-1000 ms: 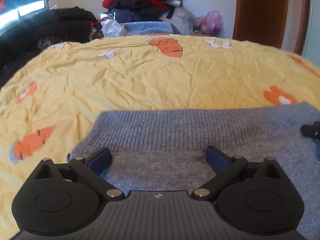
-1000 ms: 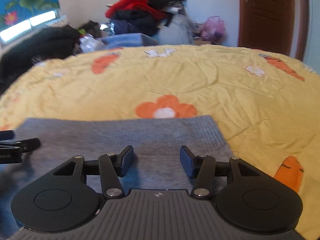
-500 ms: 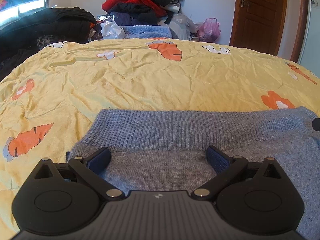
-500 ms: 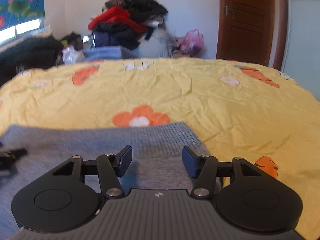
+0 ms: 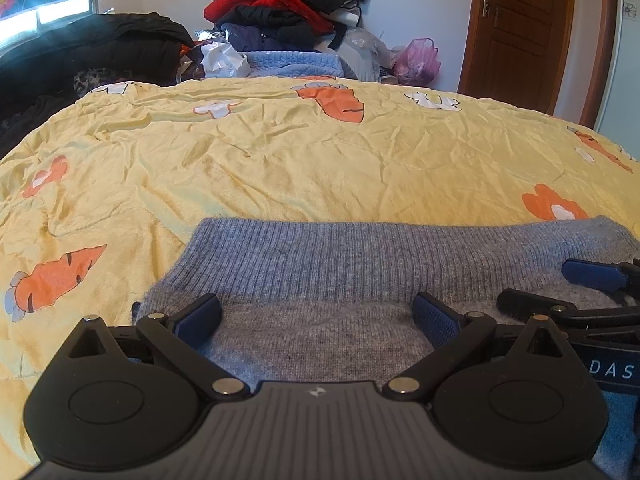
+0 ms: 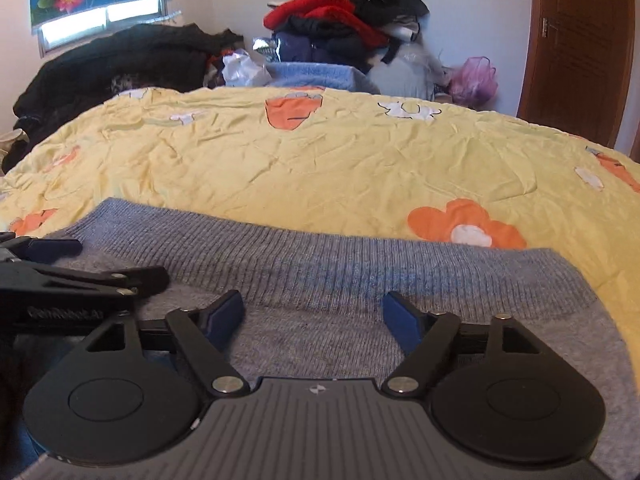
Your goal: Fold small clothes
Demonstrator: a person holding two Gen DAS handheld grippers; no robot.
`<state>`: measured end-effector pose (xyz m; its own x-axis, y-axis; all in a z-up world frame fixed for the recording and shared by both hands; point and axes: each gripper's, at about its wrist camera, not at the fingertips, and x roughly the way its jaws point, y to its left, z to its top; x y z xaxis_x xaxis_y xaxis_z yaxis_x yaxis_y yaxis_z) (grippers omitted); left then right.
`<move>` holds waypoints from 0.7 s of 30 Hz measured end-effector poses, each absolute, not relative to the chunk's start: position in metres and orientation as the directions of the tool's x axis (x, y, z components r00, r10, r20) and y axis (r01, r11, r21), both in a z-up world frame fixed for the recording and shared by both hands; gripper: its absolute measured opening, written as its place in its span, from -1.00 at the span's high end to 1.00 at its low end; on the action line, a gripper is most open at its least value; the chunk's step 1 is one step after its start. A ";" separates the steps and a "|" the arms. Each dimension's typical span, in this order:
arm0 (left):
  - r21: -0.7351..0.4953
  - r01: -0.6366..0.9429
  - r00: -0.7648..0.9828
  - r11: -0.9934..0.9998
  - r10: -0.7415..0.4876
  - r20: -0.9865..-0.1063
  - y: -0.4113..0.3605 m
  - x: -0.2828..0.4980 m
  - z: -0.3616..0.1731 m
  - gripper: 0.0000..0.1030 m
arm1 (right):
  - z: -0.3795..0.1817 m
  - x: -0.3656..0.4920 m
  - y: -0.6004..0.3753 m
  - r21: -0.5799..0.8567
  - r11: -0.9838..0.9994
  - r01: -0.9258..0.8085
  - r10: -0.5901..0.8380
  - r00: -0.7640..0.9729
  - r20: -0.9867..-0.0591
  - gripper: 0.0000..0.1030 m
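Note:
A grey knit sweater (image 5: 360, 264) lies flat on the yellow bedspread (image 5: 280, 160), its ribbed hem running across the frame. My left gripper (image 5: 316, 314) stands open low over the sweater's left part, with only flat fabric under the gap. My right gripper (image 6: 314, 316) hovers over the sweater (image 6: 360, 276) just right of it. Its jaws are opening and the pads press on nothing. Each gripper shows in the other's view: the right gripper (image 5: 560, 290) at the right edge, the left gripper (image 6: 92, 262) at the left edge.
The bedspread (image 6: 320, 160) carries carrot and flower prints and stretches far beyond the sweater. A pile of red and dark clothes (image 5: 288, 8) rises at the far end, black garments (image 5: 100, 48) lie at the far left, and a pink bag (image 5: 418, 60) sits by a wooden door (image 5: 516, 28).
My right gripper has slid left along the sweater, close to the left gripper, and its jaws have widened. The left gripper has stayed in place.

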<state>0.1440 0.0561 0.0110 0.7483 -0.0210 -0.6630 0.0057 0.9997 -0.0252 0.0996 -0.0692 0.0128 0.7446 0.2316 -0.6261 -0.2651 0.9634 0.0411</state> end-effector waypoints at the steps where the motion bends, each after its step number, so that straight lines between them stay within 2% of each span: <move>1: -0.024 0.003 0.748 1.000 -0.018 -0.664 0.056 0.144 0.011 -1.00 | 0.013 0.100 -0.068 0.035 0.963 -0.266 0.229 0.746 -0.625 -0.59; 6: -0.028 0.008 0.756 1.000 -0.025 -0.654 0.065 0.137 0.018 -1.00 | 0.012 0.100 -0.067 0.027 0.964 -0.266 0.224 0.748 -0.625 -0.61; 8: -0.026 -0.038 0.784 0.999 0.014 -0.620 0.081 0.118 0.030 -1.00 | 0.012 0.100 -0.067 0.025 0.964 -0.264 0.221 0.750 -0.624 -0.61; 10: -0.074 -0.104 0.808 0.992 0.041 -0.588 0.106 0.088 0.044 -1.00 | 0.012 0.100 -0.069 0.036 0.964 -0.264 0.228 0.750 -0.621 -0.61; 12: -0.174 -0.173 0.826 0.969 0.047 -0.562 0.135 0.051 0.056 -1.00 | 0.012 0.100 -0.070 0.041 0.964 -0.264 0.232 0.750 -0.620 -0.62; 16: -0.485 -0.306 0.839 0.819 -0.009 -0.544 0.177 -0.030 0.055 -1.00 | 0.011 0.100 -0.070 0.046 0.963 -0.265 0.236 0.750 -0.618 -0.63; 21: -0.714 -0.354 0.848 0.604 -0.114 -0.517 0.175 -0.090 0.024 -1.00 | 0.012 0.099 -0.071 0.058 0.962 -0.267 0.245 0.750 -0.615 -0.64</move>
